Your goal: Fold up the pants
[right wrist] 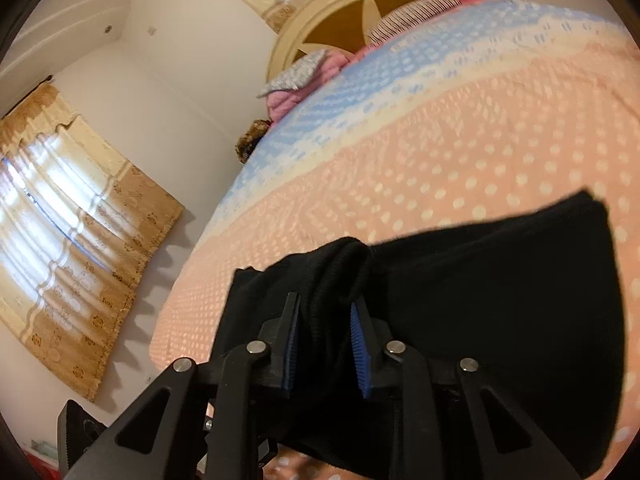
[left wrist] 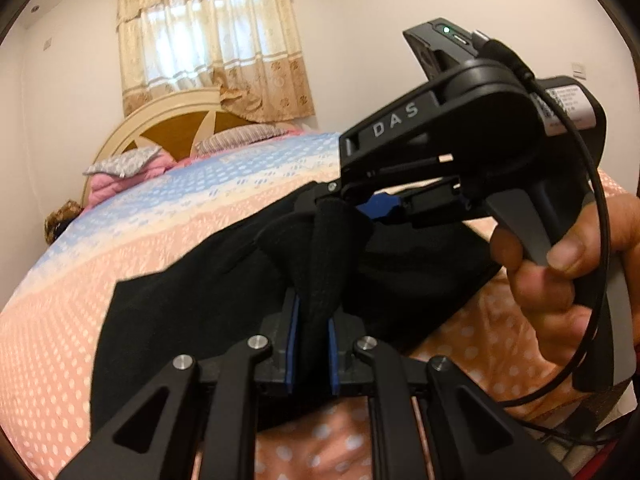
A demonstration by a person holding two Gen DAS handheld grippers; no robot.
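Left tool: pressed together on a bunched ridge of the pants; black cloth is pinched between its blue pads at the bed's near edge.

Right tool: seen in its own view with its pads standing a little apart and a ribbed fold of the pants between them; whether the pads press on the cloth cannot be told. In the left view its tip is seen at the same bunch, just beyond the left tool.

Hand: wrapped around the right tool's handle, a black cable looping beside it.

Pants: laid across the bed's near part, partly gathered and lifted where the tools meet, the rest lying flat on the bedspread.

Step in hand: judged to be a grasp of one end of the pants for a fold-over.

Doing it well: both layers should be caught firmly by each tool, the two lifted together and kept level, so that the cloth is carried over without twisting and edges are laid on edges.

Open room: a wide stretch of bedspread is left bare beyond the pants toward the head of the bed.

Far edge: pillows and the headboard are well apart from the pants; the curtain hangs behind.
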